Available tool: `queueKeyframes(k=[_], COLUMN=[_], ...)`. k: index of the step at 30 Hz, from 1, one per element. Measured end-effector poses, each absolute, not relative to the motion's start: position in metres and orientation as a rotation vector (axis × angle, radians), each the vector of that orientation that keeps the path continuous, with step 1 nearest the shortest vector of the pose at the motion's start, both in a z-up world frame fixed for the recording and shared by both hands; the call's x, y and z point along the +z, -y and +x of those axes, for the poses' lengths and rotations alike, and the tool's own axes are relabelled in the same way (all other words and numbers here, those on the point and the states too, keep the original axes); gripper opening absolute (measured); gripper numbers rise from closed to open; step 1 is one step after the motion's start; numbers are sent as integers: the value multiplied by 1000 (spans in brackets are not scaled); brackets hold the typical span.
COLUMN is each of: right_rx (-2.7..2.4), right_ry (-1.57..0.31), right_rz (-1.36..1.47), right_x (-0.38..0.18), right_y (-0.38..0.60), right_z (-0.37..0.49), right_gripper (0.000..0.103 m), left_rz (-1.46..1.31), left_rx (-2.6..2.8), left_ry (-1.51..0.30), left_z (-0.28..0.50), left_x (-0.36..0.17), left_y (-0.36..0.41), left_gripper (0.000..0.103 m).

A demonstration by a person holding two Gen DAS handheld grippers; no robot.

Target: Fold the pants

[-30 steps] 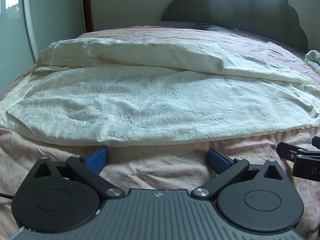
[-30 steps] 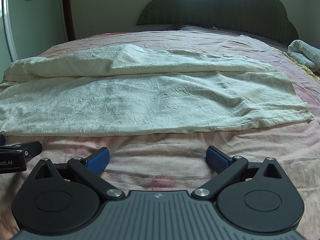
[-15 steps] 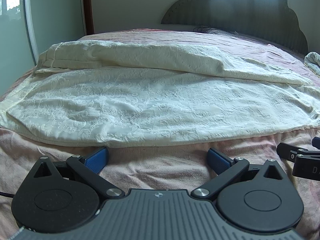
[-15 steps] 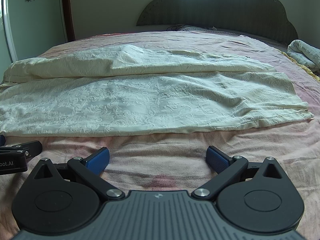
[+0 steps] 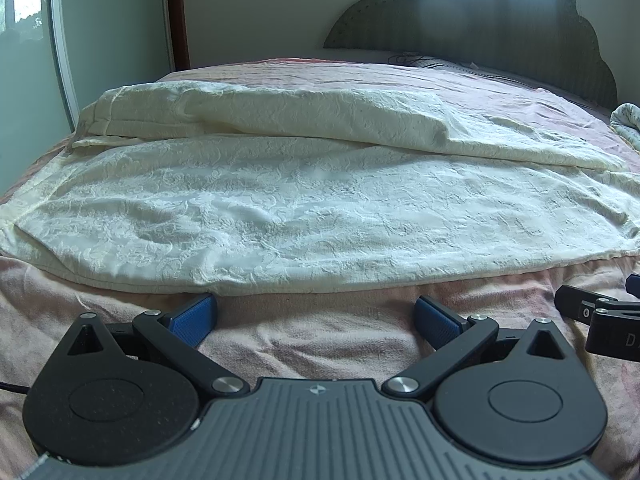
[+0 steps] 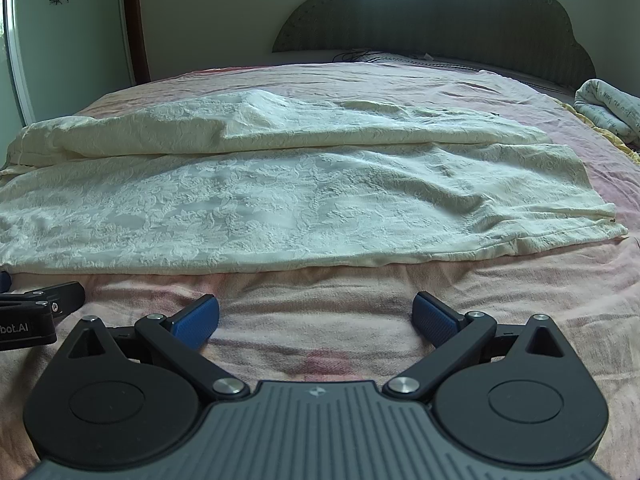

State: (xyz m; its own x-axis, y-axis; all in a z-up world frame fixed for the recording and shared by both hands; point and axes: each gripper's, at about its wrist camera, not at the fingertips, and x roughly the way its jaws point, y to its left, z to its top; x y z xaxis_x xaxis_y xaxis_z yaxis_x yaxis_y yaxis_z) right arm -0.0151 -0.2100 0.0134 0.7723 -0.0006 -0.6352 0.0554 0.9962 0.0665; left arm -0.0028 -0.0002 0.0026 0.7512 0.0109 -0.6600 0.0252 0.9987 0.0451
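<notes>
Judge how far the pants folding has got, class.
Done: cream pants lie spread on the pink bedsheet, the far portion overlapping the near. In hand: nothing; left hand-held gripper and right hand-held gripper sit open just short of the near edge. Left: grasping and folding.

I'm reading "bot.AI" in white on the left gripper [image 6: 28, 326], showing left of my right jaws; right of my left jaws, the right gripper [image 5: 612, 332] is showing only "D".

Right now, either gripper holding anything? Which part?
Nothing held. Left gripper and right gripper are both open over the bedsheet, short of the pants' near edge.
</notes>
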Motion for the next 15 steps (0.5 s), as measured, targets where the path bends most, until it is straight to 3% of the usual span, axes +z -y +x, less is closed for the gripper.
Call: queueKeyframes(k=[15], right_rx=[-29], right_ry=[-687], right_rz=[85], right_x=[13], right_y=[211], right_z=[-17], right_gripper=[103], left_rz=[60], left_rx=[-1], left_ry=[-730], left_z=[-2], left_x=[5], left_y=[-1], left_gripper=[102])
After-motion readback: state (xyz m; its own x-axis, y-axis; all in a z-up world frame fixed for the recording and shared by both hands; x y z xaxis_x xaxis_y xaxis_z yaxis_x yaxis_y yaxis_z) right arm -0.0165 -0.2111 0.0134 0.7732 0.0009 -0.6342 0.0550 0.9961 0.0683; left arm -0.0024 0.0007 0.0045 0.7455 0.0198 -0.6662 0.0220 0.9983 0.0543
